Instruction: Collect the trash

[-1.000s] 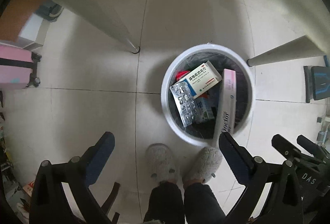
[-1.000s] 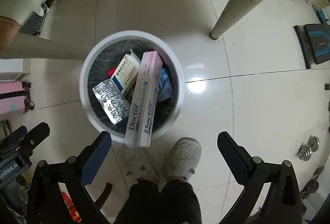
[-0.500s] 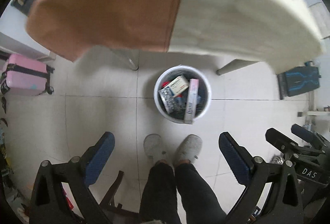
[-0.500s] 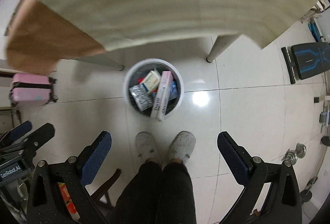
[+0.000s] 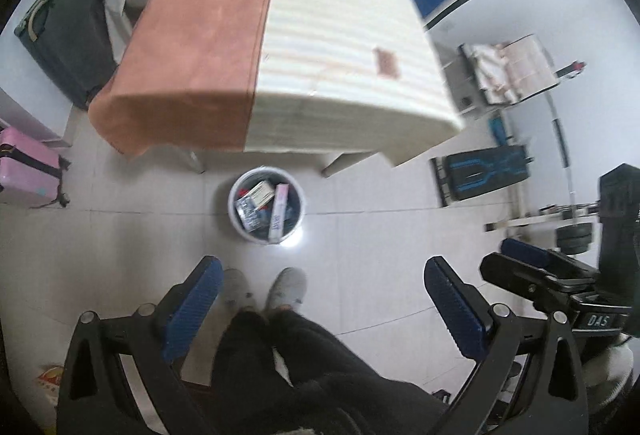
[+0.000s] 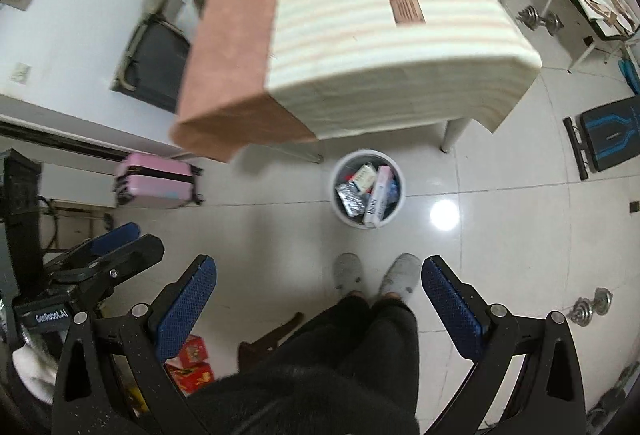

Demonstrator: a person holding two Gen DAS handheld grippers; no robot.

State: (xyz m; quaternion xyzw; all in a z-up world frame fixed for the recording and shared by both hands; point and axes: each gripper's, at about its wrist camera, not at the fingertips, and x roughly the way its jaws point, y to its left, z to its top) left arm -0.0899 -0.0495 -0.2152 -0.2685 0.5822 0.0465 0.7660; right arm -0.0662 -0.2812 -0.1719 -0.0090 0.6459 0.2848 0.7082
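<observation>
A white round trash bin [image 5: 236, 213] stands on the tiled floor in front of the table; it also shows in the right wrist view [image 6: 338, 209]. It holds a long pink-and-white box [image 5: 279, 209], a white medicine box [image 5: 261, 191] and a silver blister pack [image 6: 351, 199]. My left gripper [image 5: 320, 309] is open and empty, high above the floor. My right gripper [image 6: 318, 305] is open and empty too, at the same height. Each gripper shows at the edge of the other's view.
A table [image 5: 328, 47] with an orange and cream striped cloth stands beyond the bin. A pink suitcase [image 6: 154, 185] is at the left. Dumbbells [image 6: 592, 305] and a black-and-blue board [image 6: 608, 137] lie at the right. The person's slippered feet [image 6: 372, 277] stand below me.
Both grippers have risen far above the bin and the table. The bin has shrunk in view and the table top has come into sight. Both stay open and empty.
</observation>
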